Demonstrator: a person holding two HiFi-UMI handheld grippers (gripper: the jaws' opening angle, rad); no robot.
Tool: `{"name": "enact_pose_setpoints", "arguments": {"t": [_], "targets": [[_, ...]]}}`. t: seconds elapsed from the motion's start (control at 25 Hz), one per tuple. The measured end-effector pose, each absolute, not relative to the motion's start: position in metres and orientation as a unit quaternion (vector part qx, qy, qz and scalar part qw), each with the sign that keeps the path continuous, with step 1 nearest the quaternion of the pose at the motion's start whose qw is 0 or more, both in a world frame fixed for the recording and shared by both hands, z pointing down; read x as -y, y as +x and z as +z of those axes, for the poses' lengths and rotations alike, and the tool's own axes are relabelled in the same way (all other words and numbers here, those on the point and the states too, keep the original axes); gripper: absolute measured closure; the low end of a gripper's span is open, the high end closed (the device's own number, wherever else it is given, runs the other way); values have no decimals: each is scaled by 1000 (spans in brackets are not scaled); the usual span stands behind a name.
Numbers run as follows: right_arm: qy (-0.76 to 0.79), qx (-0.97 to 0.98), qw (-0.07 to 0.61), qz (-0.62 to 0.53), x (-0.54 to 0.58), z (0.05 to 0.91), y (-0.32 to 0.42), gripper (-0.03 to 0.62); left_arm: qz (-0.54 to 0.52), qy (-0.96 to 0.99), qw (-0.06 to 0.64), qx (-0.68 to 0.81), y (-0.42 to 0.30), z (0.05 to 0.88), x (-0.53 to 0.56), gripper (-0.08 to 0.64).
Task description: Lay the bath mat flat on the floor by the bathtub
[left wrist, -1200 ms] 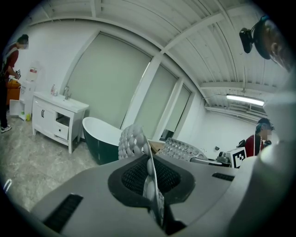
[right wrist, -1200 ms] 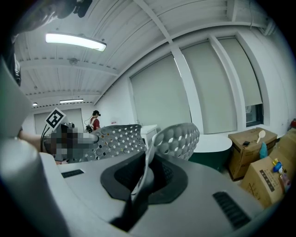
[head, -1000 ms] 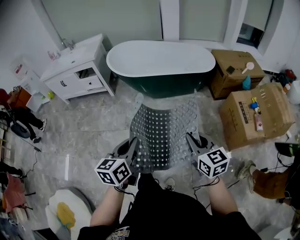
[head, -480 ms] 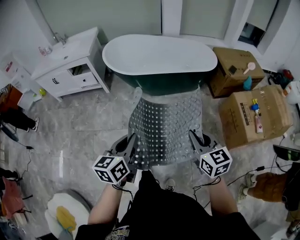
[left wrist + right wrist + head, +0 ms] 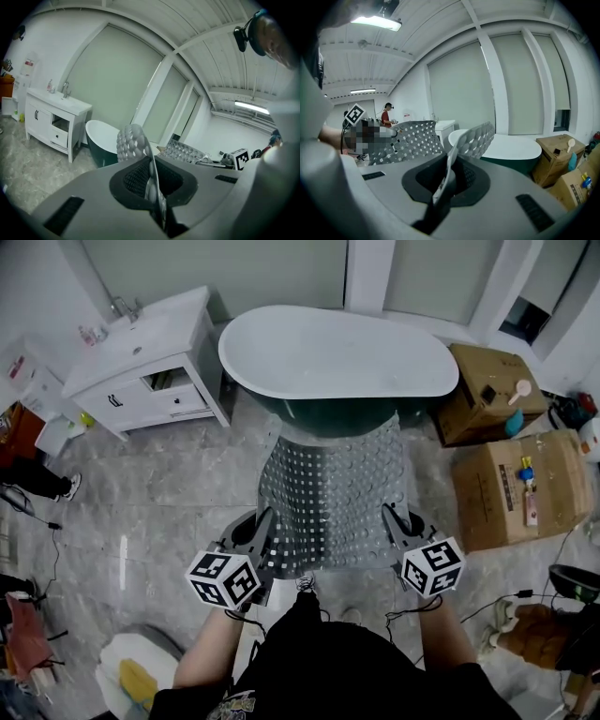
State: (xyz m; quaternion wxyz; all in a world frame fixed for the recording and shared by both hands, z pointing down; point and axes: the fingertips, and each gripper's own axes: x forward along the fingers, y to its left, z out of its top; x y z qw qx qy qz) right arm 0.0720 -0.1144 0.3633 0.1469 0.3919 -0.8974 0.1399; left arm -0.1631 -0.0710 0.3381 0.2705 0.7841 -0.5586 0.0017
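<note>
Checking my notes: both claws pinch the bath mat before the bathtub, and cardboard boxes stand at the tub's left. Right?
No. The head view shows the cardboard boxes right of the bathtub, not left. The left claw and right claw do pinch the bath mat before it.

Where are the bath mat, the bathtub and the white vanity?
bath mat [image 5: 333,493], head view, middle of the perforated sheet.
bathtub [image 5: 337,352], head view, bare white inside of the basin.
white vanity [image 5: 159,329], head view, its top surface.
</note>
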Motion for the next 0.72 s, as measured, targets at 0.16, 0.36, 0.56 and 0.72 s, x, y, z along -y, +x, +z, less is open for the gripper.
{"name": "enact_pose_setpoints", "arguments": {"t": [0.16, 0.36, 0.56, 0.72], "targets": [[391, 897, 148, 142, 140, 365, 45, 559, 2, 782, 272, 561, -191, 342, 97, 531], [396, 896, 145, 137, 167, 359, 16, 560, 0, 780, 277, 560, -219, 349, 122, 531], [406, 892, 145, 134, 186, 356, 4, 560, -10, 782, 275, 559, -237, 350, 140, 531], [411, 891, 150, 124, 199, 350, -8, 559, -16, 785, 270, 557, -253, 346, 154, 531]]}}
